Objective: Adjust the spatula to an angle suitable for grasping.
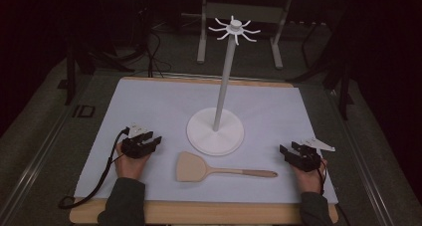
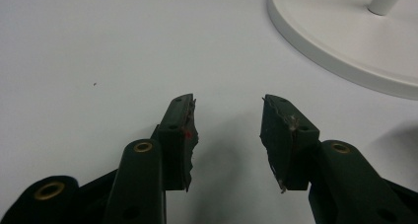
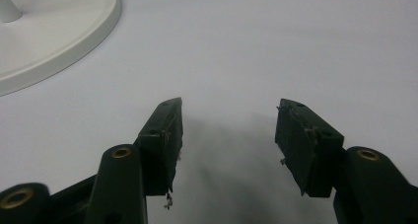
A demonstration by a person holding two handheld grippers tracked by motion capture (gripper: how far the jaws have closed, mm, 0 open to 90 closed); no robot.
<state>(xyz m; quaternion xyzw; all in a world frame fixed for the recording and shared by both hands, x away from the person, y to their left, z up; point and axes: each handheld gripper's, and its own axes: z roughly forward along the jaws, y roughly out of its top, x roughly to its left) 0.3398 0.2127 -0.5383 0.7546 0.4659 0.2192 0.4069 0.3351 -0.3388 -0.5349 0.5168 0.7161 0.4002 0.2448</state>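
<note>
Two claws sit low over the white sheet on the table, and I see both with jaws spread wide and nothing between them. My left claw rests near the left edge of the sheet, my right claw near the right edge, well apart. Between them lies a wooden spatula, blade toward the left claw, handle pointing at the right one, touching neither. Just behind it stands a white hook stand: round base, upright pole, ring of curved hooks on top.
</note>
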